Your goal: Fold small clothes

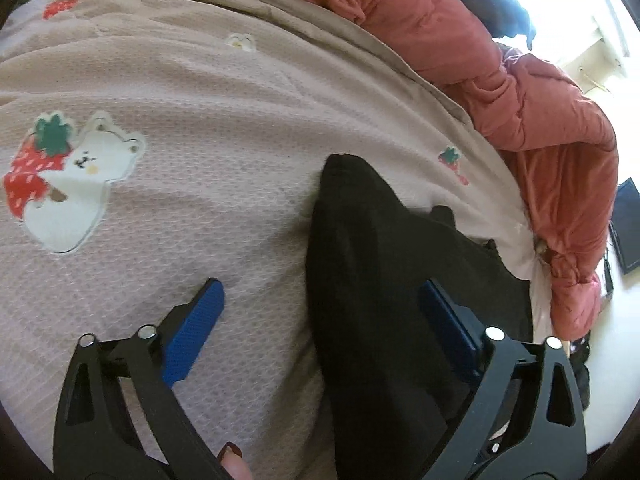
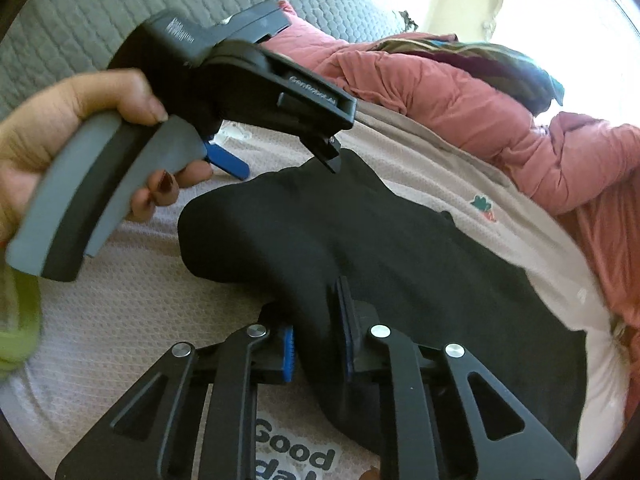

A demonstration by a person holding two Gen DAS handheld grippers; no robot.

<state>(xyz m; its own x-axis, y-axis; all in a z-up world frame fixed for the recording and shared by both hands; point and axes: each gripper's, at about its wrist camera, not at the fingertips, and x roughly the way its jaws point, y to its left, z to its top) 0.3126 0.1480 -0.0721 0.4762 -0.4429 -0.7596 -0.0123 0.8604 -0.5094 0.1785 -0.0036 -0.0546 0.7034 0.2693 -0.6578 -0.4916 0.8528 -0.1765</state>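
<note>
A black garment (image 1: 380, 280) lies crumpled on a pale pink bedspread (image 1: 160, 220) printed with a bear and strawberries. In the left wrist view my left gripper (image 1: 320, 304) stands open, its blue pads (image 1: 196, 328) wide apart on either side of the garment's left edge, not pressing it. The right wrist view shows my right gripper (image 2: 316, 340) shut on a raised fold of the black garment (image 2: 400, 248), with cloth pinched between the pads. There a hand (image 2: 48, 128) holds the left gripper (image 2: 280, 160) over the garment's far end.
A bunched coral quilt (image 1: 520, 100) runs along the far right of the bed, also seen as a coral quilt (image 2: 440, 92) from the right wrist. A grey quilted surface (image 2: 80, 8) lies behind. A "Good day" print (image 2: 296, 456) and a green cloth (image 2: 16, 328) sit close by.
</note>
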